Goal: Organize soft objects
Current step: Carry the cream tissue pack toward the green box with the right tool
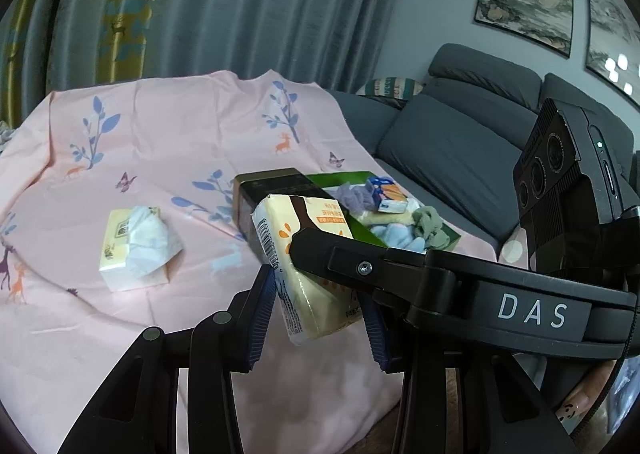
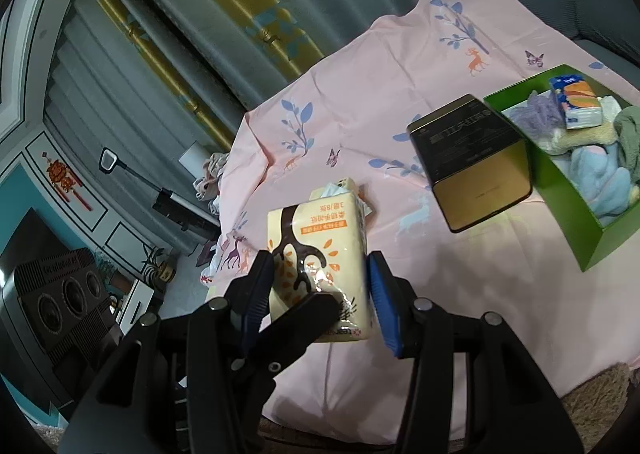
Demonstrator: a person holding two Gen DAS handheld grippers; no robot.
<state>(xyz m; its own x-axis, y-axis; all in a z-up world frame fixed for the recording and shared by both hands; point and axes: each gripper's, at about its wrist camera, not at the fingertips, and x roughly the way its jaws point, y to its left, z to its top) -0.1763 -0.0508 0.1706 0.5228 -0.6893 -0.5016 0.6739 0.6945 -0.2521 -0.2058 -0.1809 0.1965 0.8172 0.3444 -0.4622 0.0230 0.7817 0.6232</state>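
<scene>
A cream tissue pack [image 2: 320,262] is clamped between both grippers at once and is held clear of the pink cloth [image 1: 160,157]. The right gripper [image 2: 322,290] is closed on the pack across its width, its blue pads pressed to both sides. The left gripper [image 1: 320,302] is closed on the same pack from another angle, one finger of the other tool being laid across the pack's face.

A slip is judged to be the main risk. The wrapper is glossy and the pack yields under pressure, so it may be squeezed out sideways if the two grips are pulled in different directions. If one gripper is opened before the other is steadied, the pack may be swung or dropped onto the cloth. The wrapper could also be torn where the fingers cross.

Ahead and to the right of the right gripper, a green box [image 2: 576,221] is set on the cloth. It is filled with soft things: a small blue and orange tissue packet [image 2: 576,101], a purple fluffy piece [image 2: 536,113], a cream one, a light blue one [image 2: 600,177] and a grey-green one. Little room is left, so the pack may be knocked against the rim or left perched on the pile.

Just beside the green box, a dark box with a gold side [image 2: 472,157] is kept shut; its contents cannot be told.

Ahead and to the left of the left gripper, an opened tissue pack [image 1: 136,250] is left lying on the cloth, a tissue pulled out of it.
</scene>
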